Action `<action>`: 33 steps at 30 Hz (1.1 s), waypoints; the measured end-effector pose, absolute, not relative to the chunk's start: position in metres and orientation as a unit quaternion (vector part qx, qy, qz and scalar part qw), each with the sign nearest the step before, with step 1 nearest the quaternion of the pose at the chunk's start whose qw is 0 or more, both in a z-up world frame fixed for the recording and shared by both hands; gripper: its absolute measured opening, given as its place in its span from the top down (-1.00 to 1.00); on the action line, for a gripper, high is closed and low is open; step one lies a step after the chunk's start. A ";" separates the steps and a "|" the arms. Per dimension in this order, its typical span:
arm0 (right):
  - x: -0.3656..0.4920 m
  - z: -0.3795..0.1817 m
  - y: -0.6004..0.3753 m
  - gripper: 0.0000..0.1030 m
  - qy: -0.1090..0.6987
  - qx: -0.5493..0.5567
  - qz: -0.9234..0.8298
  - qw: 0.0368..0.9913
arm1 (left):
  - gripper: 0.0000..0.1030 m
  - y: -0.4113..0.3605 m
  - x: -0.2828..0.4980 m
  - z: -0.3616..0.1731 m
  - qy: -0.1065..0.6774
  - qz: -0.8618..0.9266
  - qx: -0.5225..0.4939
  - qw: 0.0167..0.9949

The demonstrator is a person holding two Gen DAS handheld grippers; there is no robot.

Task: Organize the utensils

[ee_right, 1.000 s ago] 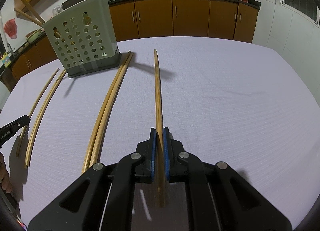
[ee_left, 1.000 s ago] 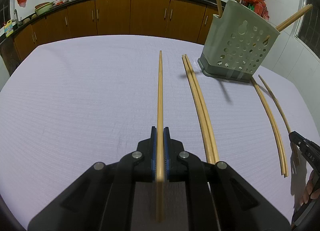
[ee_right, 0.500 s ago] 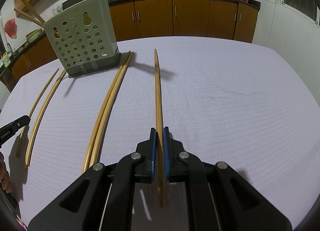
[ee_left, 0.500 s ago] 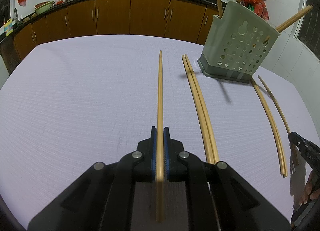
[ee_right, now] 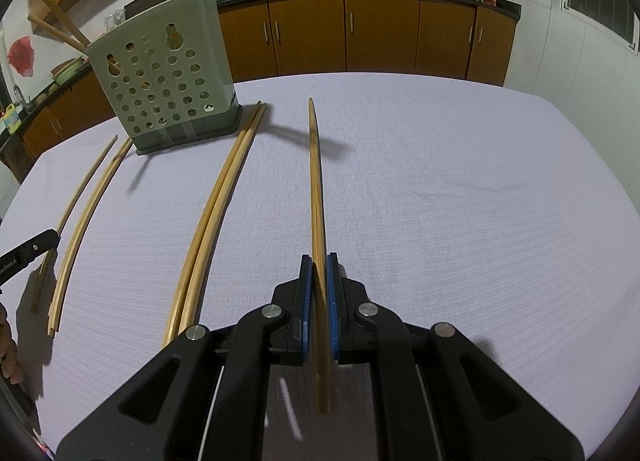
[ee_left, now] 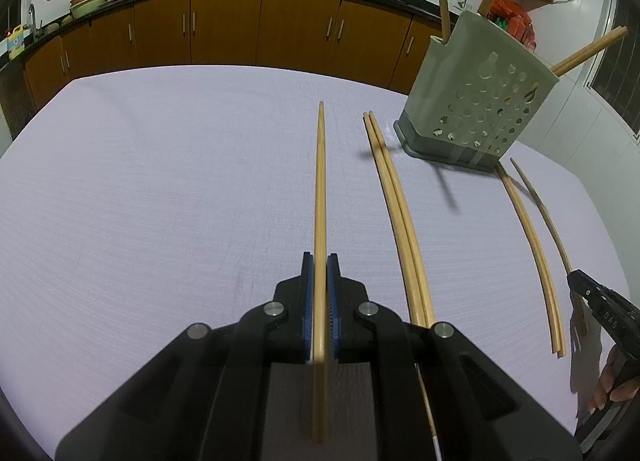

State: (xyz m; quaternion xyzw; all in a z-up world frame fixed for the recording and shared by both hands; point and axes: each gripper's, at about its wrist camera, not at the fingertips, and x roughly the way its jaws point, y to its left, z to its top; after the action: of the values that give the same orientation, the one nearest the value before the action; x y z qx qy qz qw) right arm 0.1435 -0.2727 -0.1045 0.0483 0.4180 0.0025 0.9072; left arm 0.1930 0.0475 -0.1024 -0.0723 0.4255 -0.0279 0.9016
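In your left wrist view, the left claw point(ee_left: 319, 289) is clenched on a bamboo chopstick point(ee_left: 320, 189) near its thick end, its tip above the lilac tabletop point(ee_left: 160, 181); light, stiff and smooth, it may pivot, so grip nearer the middle; only here do you see chopsticks rising from the perforated utensil holder point(ee_left: 476, 101). In your right wrist view, the right claw point(ee_right: 319, 293) likewise grasps its own chopstick point(ee_right: 316, 189); a loose pair point(ee_right: 216, 205) lies beside the holder.

Nine chopsticks point(ee_left: 400, 221): four lying on the table point(ee_left: 160, 181), two gripped, three in one holder point(ee_left: 480, 101)
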 end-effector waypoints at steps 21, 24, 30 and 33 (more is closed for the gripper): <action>0.143 -0.104 -0.274 0.84 0.418 0.055 0.005 0.907 | 0.82 0.050 0.194 -0.103 0.426 -0.028 -0.068 0.902; 0.143 -0.104 -0.274 0.84 0.418 0.056 0.006 0.907 | 0.82 0.050 0.194 -0.103 0.426 -0.028 -0.068 0.902; 0.143 -0.104 -0.274 0.84 0.418 0.057 0.006 0.907 | 0.82 0.050 0.194 -0.103 0.426 -0.028 -0.068 0.902; 0.143 -0.104 -0.273 0.84 0.418 0.058 0.007 0.907 | 0.82 0.050 0.194 -0.103 0.426 -0.028 -0.068 0.902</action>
State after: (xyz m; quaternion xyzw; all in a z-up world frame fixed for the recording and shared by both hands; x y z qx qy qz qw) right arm 0.1428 -0.2735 -0.1041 0.0583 0.4176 0.0071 0.9067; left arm 0.1940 0.0500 -0.1029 -0.0679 0.4257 -0.0276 0.9019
